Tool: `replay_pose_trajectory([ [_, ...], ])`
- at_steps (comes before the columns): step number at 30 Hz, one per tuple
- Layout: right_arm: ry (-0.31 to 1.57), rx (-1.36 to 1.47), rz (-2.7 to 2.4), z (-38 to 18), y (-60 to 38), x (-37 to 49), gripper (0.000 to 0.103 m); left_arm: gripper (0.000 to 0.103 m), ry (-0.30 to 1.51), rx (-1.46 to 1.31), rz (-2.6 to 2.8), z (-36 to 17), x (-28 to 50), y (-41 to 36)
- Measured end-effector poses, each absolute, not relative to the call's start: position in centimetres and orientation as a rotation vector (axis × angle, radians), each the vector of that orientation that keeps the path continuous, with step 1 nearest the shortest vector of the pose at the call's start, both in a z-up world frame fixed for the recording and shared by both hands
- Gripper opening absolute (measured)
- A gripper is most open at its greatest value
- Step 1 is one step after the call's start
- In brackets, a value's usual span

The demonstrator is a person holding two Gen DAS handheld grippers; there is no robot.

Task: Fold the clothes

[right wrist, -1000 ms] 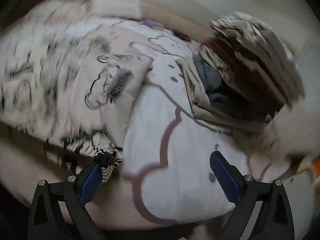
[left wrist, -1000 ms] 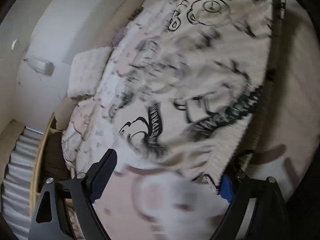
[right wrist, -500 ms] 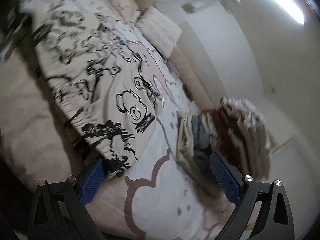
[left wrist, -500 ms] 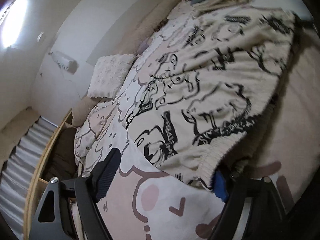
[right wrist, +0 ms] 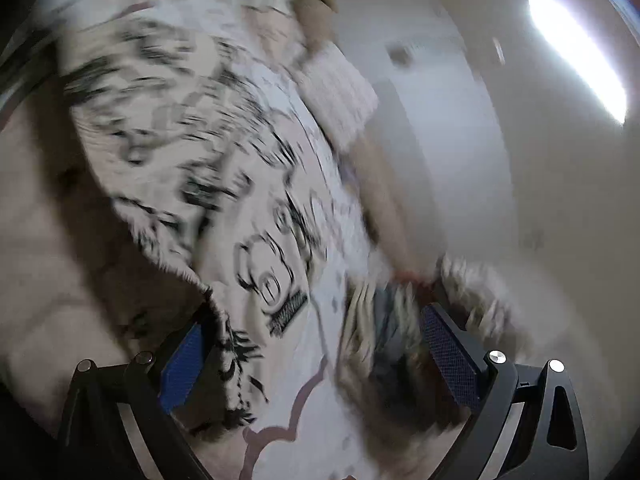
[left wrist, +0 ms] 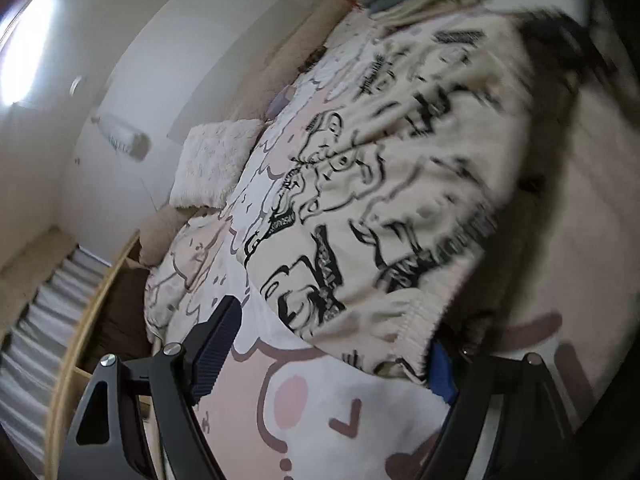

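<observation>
A cream sweater with black cartoon print [left wrist: 400, 184] lies spread on the bed; it also shows blurred in the right wrist view [right wrist: 192, 152]. My left gripper [left wrist: 328, 356] is open, its jaws wide apart; the sweater's ribbed hem [left wrist: 416, 320] lies against the right finger's blue pad [left wrist: 440, 368]. My right gripper [right wrist: 320, 352] is open too; a hem corner with black print [right wrist: 232, 352] drapes over its left blue pad [right wrist: 180, 364]. No jaw is closed on the cloth.
The bed has a pink and white cartoon cover [left wrist: 312, 400]. A fluffy white pillow [left wrist: 212, 160] lies by the wall. A stack of folded clothes [right wrist: 400, 320] sits on the bed near my right gripper. A wooden bed rail [left wrist: 76, 336] runs at the left.
Both views have swung upward and tilted, showing more wall and a ceiling light. The sweater stays against each gripper's inner pad. The right view is now strongly blurred.
</observation>
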State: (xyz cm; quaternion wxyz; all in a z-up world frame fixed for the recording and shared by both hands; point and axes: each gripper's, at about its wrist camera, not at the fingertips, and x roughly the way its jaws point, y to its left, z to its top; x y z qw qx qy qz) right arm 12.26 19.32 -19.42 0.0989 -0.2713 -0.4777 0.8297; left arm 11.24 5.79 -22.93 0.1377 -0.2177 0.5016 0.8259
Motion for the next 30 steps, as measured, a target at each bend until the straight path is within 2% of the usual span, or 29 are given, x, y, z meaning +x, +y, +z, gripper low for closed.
replay_pose_trajectory([
  [3,-1.179,-0.924,2.460,-18.3,22.0,10.9,0.099,0.082,1.466,-0.641,2.417,-23.5,11.4,6.3],
  [6,-1.092,-0.973,2.444,-18.6,23.3,10.7,0.099,0.083,1.423,-0.692,2.487,-23.4,11.0,6.7],
  [10,-0.937,-1.058,2.449,-19.0,24.8,10.2,0.099,0.088,1.420,-0.738,2.552,-23.8,10.4,6.9],
  [13,-0.698,-1.133,2.472,-18.3,26.6,9.5,0.099,0.093,1.385,-0.812,2.611,-23.7,9.4,6.7],
  [16,-0.389,-1.176,2.509,-16.6,28.3,8.6,0.099,0.093,1.255,-0.890,2.799,-21.8,7.0,4.7],
  [19,-0.200,-1.120,2.583,-13.8,27.9,7.4,0.099,0.093,1.126,-0.811,3.024,-17.8,4.9,2.3],
  [23,-0.227,-0.810,2.670,-7.7,25.0,6.5,0.099,0.093,1.116,-0.413,3.252,-8.3,3.7,0.7],
  [26,-0.119,-0.585,2.755,-0.2,24.9,6.2,0.099,0.095,1.045,-0.107,3.332,0.9,3.8,-0.3],
  [30,0.192,-0.351,2.883,11.1,27.6,7.5,0.099,0.098,1.082,0.299,3.320,11.6,5.5,-0.5],
])
